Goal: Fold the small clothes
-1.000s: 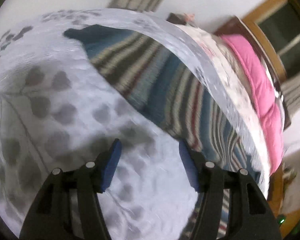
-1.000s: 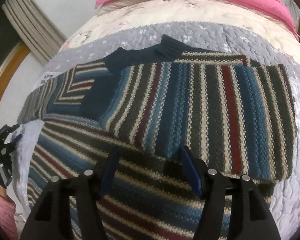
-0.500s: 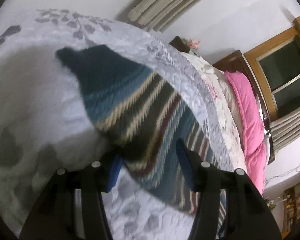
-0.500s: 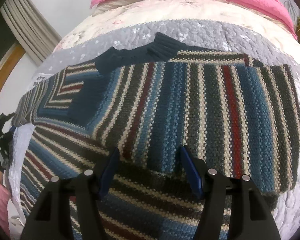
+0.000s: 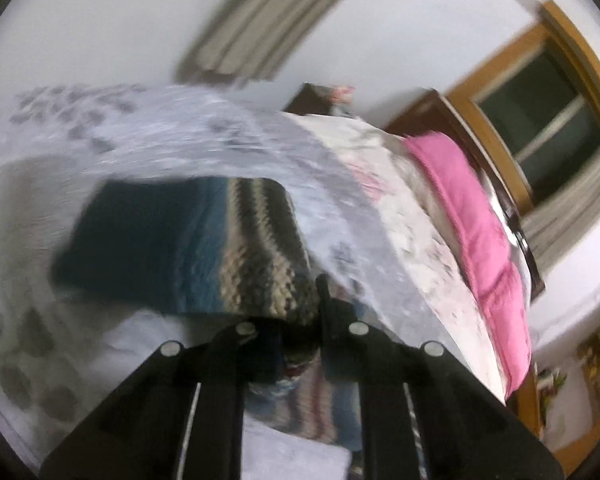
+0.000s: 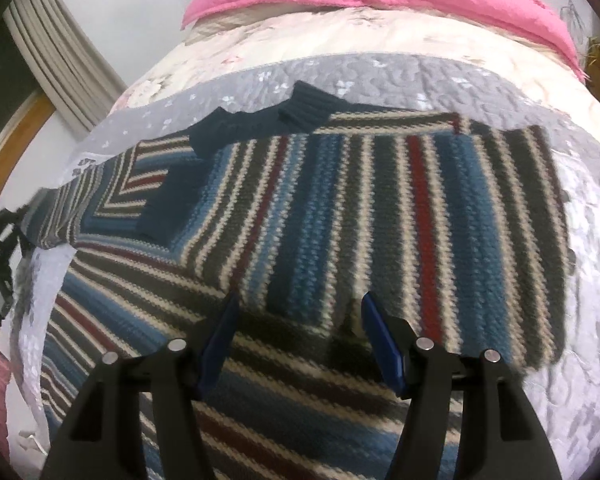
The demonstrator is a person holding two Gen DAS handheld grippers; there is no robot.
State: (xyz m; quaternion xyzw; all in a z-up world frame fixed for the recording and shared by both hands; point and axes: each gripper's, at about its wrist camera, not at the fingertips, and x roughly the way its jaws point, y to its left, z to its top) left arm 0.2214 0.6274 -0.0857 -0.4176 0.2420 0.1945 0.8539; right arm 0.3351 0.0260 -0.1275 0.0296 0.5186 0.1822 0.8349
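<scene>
Left gripper [image 5: 300,312] is clenched on the sleeve [image 5: 188,240], far left of the sweater [image 6: 340,216] body; right gripper [image 6: 300,336] hovers released over its near edge, sleeve running crosswise.

Left gripper [image 5: 296,312] now clamped on the sweater sleeve [image 5: 188,248]; right side barely changed.

A second ago the left jaws were spread over bare quilt; they have since been brought to the sleeve and closed on its striped part, and the cuff end is now lifted off the grey quilt [image 5: 220,140]. The right gripper [image 6: 300,336] has been eased slightly closer to the striped sweater [image 6: 380,208].
</scene>
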